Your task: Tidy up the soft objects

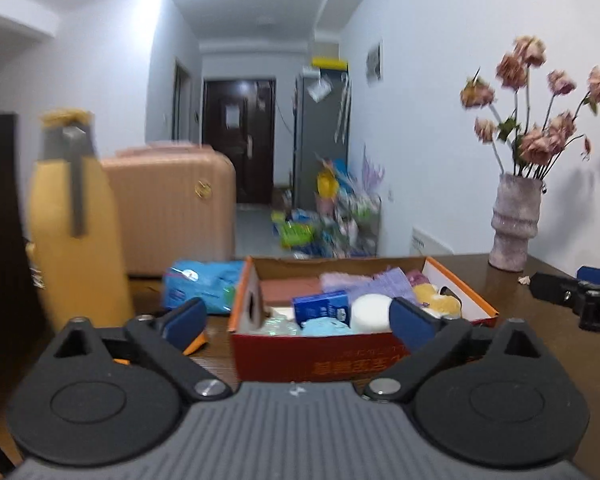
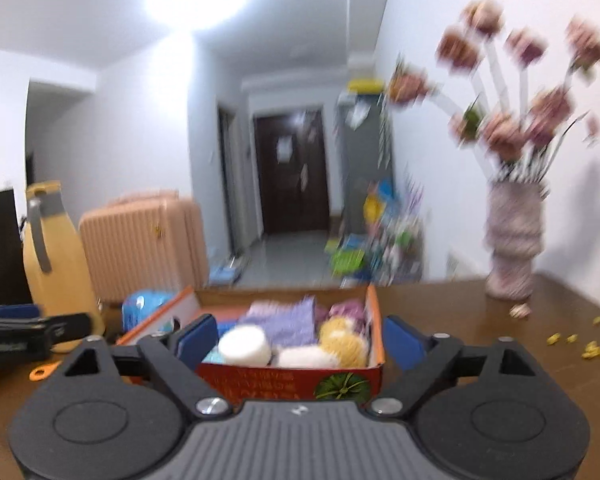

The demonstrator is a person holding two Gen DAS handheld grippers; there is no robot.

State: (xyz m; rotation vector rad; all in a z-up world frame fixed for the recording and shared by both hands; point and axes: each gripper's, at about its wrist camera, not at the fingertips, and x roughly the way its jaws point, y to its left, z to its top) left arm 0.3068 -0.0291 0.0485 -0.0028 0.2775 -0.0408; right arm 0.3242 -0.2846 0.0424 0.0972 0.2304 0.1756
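Left wrist: filled box (image 1: 332, 354) between splayed fingers (image 1: 410, 322)

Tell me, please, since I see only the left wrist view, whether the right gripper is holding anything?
Observer: No. The right gripper stands open, with nothing gripped between its blue pads.
Operator: Thank you. Is anything loose on the brown wooden table further right?
Observer: Yes, small yellow crumbs lie scattered to the right of the mottled pink ceramic vase.
Operator: And what is printed on the front right corner of the red cardboard box? It is hidden in my view.
Observer: A round green leafy picture.
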